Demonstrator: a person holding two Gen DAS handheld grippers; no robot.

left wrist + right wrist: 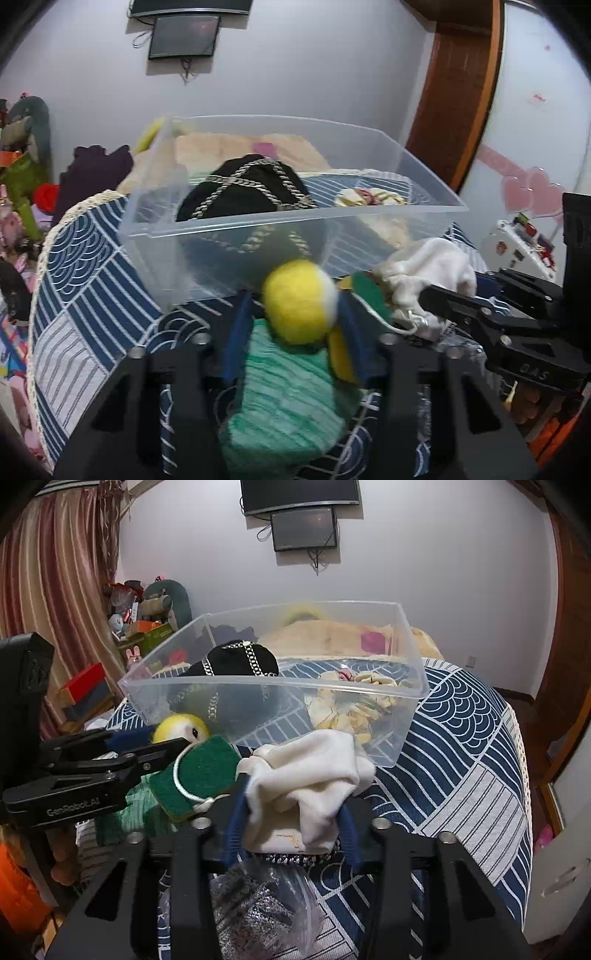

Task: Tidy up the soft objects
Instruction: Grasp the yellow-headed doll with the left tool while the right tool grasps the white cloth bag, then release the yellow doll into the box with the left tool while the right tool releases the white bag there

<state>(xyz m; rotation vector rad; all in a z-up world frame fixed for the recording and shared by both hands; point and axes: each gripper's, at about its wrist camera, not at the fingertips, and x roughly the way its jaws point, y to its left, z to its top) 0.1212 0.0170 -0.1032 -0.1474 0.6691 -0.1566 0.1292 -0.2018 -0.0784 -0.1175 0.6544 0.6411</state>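
Left wrist view: left gripper (301, 317) squeezes a yellow ball (299, 301) beside the clear bin (295, 229); right gripper (291, 812) pinches a white cloth pouch (306, 779)

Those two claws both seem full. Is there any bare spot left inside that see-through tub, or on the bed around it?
Inside the clear tub, the floor shows bare between the black chain-trimmed bag and the cream scrunchies. The patterned bedspread is open to the tub's right. It is crowded in front: yellow ball, green sponge, white pouch, mint cloth.
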